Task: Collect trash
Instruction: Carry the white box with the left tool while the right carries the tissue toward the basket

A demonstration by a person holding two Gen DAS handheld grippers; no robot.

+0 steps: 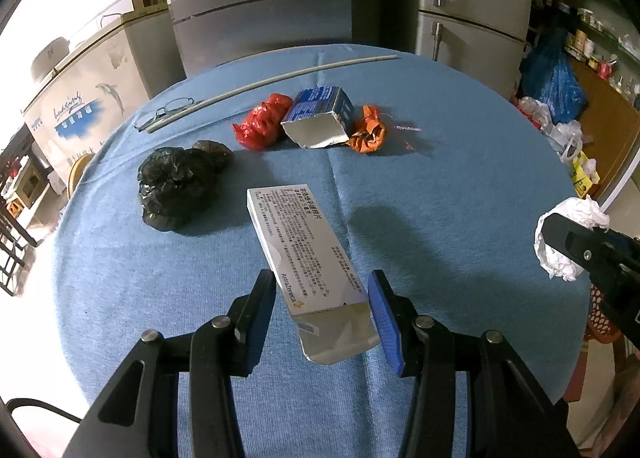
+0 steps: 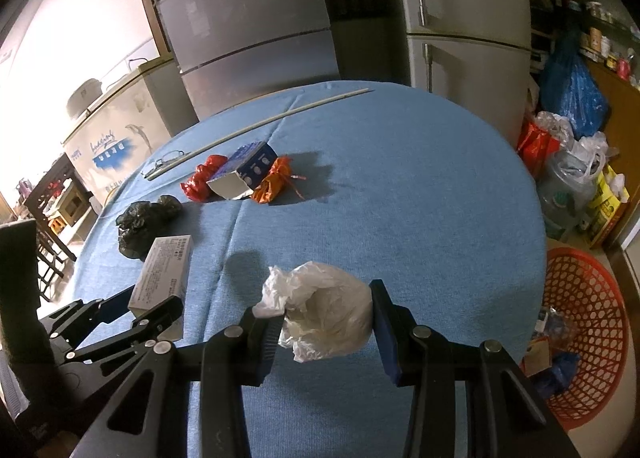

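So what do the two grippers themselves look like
Both are alike. The left gripper and the right gripper each have two black plastic fingers lined with blue pads, driven by black linkage bars joined with round silver pins. A thin black cable loops beside the left one. No markings or sleeves show.

My left tongs (image 1: 322, 312) straddle a white printed cardboard box (image 1: 306, 254) on the blue-clothed worktop (image 1: 440, 178); my right tongs (image 1: 560, 236) grip crumpled white plastic (image 1: 576, 214).

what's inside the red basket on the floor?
The red basket holds blue wrapping and a tan piece. The right tongs' arm covers the rest.
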